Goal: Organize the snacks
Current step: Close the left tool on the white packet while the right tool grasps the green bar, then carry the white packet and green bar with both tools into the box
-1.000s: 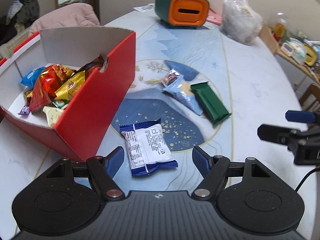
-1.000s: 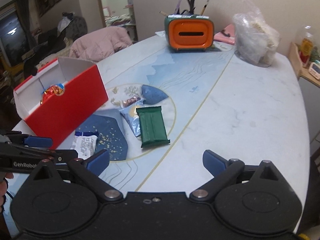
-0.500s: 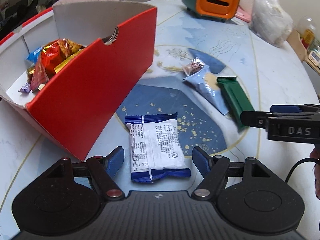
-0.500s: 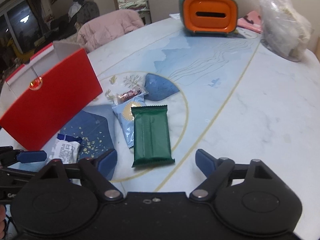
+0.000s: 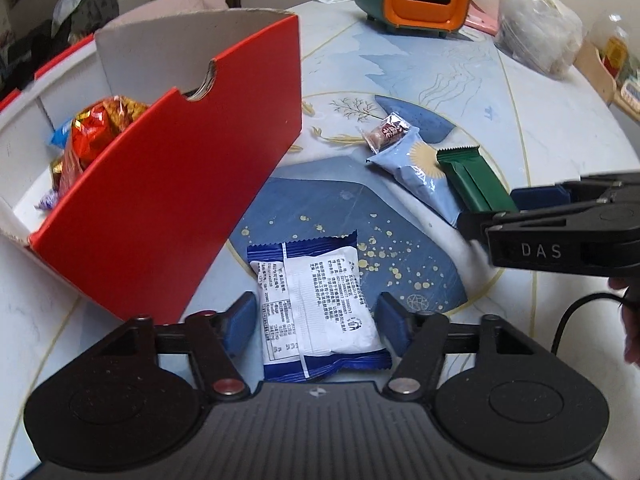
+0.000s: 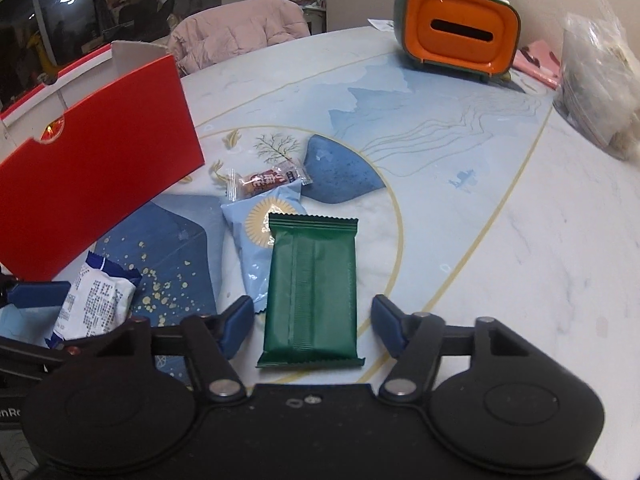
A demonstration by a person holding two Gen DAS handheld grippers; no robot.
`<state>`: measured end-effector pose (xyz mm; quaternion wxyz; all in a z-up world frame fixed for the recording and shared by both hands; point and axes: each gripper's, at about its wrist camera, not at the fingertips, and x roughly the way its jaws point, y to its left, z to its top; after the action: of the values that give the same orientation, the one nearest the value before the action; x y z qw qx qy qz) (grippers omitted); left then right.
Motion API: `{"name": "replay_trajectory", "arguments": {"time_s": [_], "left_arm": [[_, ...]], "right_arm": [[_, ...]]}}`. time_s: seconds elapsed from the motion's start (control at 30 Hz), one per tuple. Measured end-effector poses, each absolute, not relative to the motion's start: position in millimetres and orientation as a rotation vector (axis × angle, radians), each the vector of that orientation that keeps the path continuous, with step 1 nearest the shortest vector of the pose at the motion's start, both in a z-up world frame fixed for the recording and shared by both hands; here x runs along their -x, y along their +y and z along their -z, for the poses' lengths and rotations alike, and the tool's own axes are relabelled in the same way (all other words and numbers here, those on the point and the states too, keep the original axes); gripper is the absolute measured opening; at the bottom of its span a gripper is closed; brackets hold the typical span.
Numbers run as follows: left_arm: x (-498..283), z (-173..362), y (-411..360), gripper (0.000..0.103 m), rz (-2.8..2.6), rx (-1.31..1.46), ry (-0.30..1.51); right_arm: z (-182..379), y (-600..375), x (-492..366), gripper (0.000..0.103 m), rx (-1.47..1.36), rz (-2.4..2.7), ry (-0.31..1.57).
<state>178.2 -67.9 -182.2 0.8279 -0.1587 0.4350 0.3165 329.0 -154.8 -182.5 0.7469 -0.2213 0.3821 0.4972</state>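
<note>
A white-and-blue snack packet (image 5: 316, 304) lies flat on the table between the pads of my left gripper (image 5: 316, 326). Its jaws are closing, the pads close to the packet's sides but not visibly pressing. A dark green packet (image 6: 312, 292) lies between the pads of my right gripper (image 6: 312, 330). These jaws are closing too, with a small gap on each side. A light blue packet (image 6: 260, 240) lies partly under the green one, a small red candy (image 6: 264, 180) behind it. The red box (image 5: 160, 200) with several snacks (image 5: 96, 128) stands left.
An orange-and-green holder (image 6: 456, 32) stands at the table's far side, a clear plastic bag (image 6: 600, 80) to its right. A pink jacket (image 6: 236, 36) hangs on a chair behind the table. The right gripper (image 5: 500, 208) reaches in from the right in the left wrist view.
Both grippers came down closer to the table. The right one moved left until the green packet sat between its fingers. Both pairs of jaws have narrowed.
</note>
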Motion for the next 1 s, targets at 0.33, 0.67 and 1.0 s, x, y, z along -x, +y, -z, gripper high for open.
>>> {"name": "replay_trajectory", "arguments": {"time_s": [0.33, 0.67, 1.0], "left_arm": [[-180, 179, -70, 0.050, -0.632, 0.302, 0.941], [-165, 172, -72, 0.049, -0.572, 0.298, 0.965], [-139, 140, -76, 0.049, -0.459, 0.247, 0.932]], "right_arm": [[182, -162, -316, 0.042, 0.495, -1.059, 0.807], [171, -192, -292, 0.042, 0.437, -0.982, 0.853], [137, -219, -257, 0.042, 0.392, -0.926, 0.867]]}}
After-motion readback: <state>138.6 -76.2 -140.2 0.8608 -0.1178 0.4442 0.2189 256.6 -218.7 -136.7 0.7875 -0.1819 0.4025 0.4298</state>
